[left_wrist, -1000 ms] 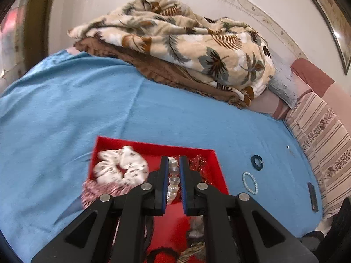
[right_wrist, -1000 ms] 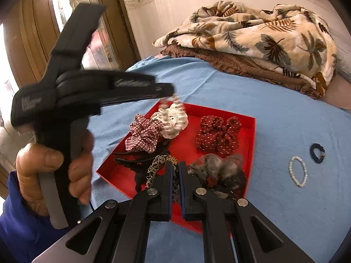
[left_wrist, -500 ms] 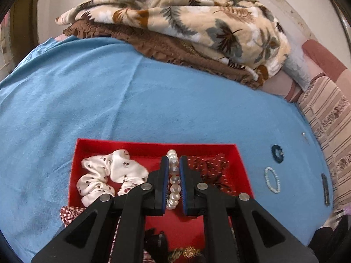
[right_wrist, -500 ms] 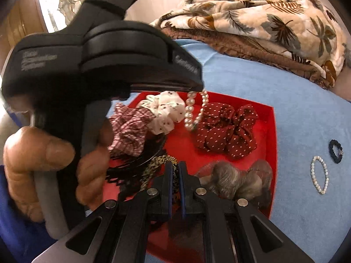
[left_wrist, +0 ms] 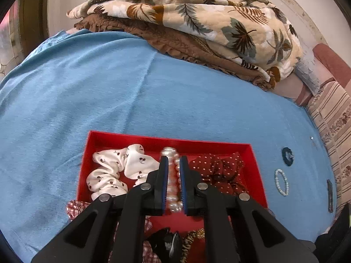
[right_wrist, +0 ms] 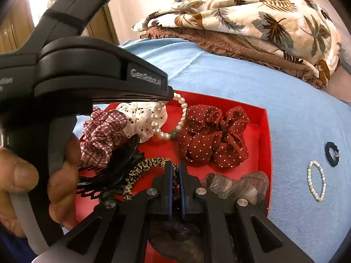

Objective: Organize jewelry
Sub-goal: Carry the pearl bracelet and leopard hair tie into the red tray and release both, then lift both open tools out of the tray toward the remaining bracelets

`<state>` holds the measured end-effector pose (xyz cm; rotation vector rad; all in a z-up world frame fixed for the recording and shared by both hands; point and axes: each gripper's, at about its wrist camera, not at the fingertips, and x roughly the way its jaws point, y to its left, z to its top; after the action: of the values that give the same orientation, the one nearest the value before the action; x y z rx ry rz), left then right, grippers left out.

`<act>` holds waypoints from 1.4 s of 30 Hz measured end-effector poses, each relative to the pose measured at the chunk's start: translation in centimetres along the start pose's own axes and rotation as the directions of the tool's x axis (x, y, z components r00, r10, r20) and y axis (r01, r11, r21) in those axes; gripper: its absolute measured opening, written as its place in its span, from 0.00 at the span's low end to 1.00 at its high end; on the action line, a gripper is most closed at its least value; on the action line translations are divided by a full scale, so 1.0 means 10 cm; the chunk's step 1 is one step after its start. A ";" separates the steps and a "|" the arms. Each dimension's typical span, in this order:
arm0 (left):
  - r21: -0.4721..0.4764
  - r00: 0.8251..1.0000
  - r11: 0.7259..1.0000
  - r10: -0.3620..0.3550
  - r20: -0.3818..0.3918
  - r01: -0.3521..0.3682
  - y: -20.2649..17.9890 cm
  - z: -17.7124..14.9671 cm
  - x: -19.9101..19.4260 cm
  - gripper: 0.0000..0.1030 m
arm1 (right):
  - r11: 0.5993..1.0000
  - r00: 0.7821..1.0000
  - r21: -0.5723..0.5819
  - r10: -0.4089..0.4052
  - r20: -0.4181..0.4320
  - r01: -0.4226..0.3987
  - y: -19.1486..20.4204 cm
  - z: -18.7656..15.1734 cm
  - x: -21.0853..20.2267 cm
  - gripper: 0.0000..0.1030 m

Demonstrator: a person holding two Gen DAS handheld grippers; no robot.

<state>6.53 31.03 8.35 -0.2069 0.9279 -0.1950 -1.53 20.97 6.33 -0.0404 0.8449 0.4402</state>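
Left tongs: jaws opening, pearl bracelet hanging between them over the red tray.
Right tongs: staying... closed, gripping nothing.

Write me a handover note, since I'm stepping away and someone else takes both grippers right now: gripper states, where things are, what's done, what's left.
Left gripper: jaws opening, pearl bracelet between them, hanging over the red tray.
Right gripper: shut, empty, low over the tray's near end.
In the tray: white scrunchie, dotted red scrunchie, checked scrunchie, black hair clip.
Left: small pearl bracelet and dark hair tie, both on the blue sheet.
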 end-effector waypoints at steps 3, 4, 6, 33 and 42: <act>-0.002 1.000 1.000 -0.019 0.019 0.019 0.00 -0.01 -0.08 0.30 | 1.000 1.000 0.000 0.004 0.011 -0.004 0.00 0.01 -0.06 0.11; -0.001 0.999 1.000 -0.023 0.029 0.023 -0.01 -0.01 -0.11 0.37 | 1.000 1.000 0.001 0.006 0.015 -0.006 0.01 0.02 -0.09 0.13; 0.001 0.997 0.999 -0.044 0.059 0.044 -0.02 -0.02 -0.21 0.41 | 1.000 1.000 0.003 0.013 0.024 -0.013 0.02 0.02 -0.15 0.23; -0.066 0.980 0.994 0.095 0.177 -0.085 0.18 -0.33 -0.64 0.47 | 0.980 0.993 0.163 -0.115 0.005 0.113 -1.01 -0.75 -1.19 0.43; 0.002 0.974 0.991 0.130 0.187 -0.133 -0.13 -0.53 -0.69 0.47 | 0.966 0.988 0.209 -0.157 0.002 0.153 -1.34 -0.96 -1.38 0.43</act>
<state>-1.90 31.01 10.93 -0.1471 0.7508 -0.0586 -11.16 1.82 8.16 0.0906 0.8588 0.2031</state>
